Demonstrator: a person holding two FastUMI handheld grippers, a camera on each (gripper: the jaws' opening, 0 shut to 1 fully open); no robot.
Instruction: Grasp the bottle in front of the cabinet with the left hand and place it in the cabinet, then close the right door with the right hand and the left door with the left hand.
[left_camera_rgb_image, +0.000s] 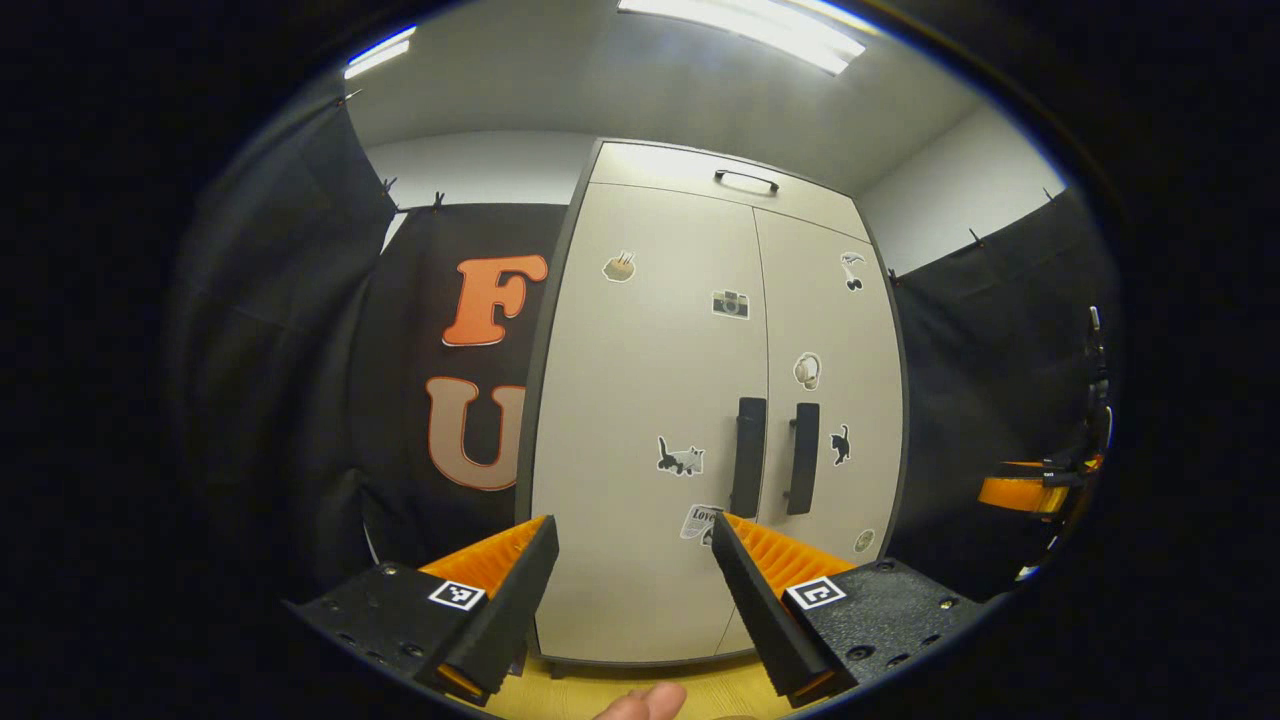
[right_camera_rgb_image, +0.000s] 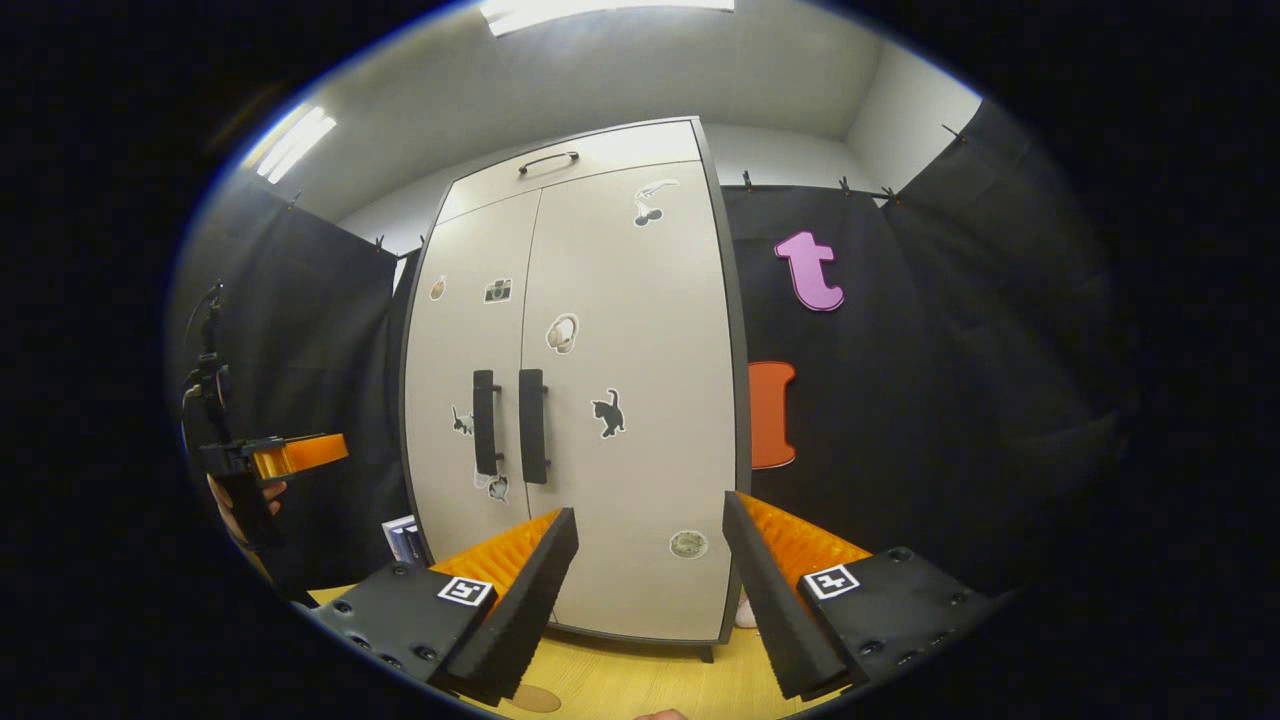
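Long ceiling lamps (left_camera_rgb_image: 740, 30) shine above. The floor (right_camera_rgb_image: 640, 680) is yellow wood. A small blue-and-white box (right_camera_rgb_image: 403, 540) stands at the cabinet's left foot.

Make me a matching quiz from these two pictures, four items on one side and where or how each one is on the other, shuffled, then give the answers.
Column one:
1. cabinet doors
2. left tool
3. cat sticker
4. top handle

Column two:
A. on the right door, beside its handle
B. both shut
C. open, holding nothing
D. on the panel above the doors

Pairs: 1-B, 2-C, 3-A, 4-D
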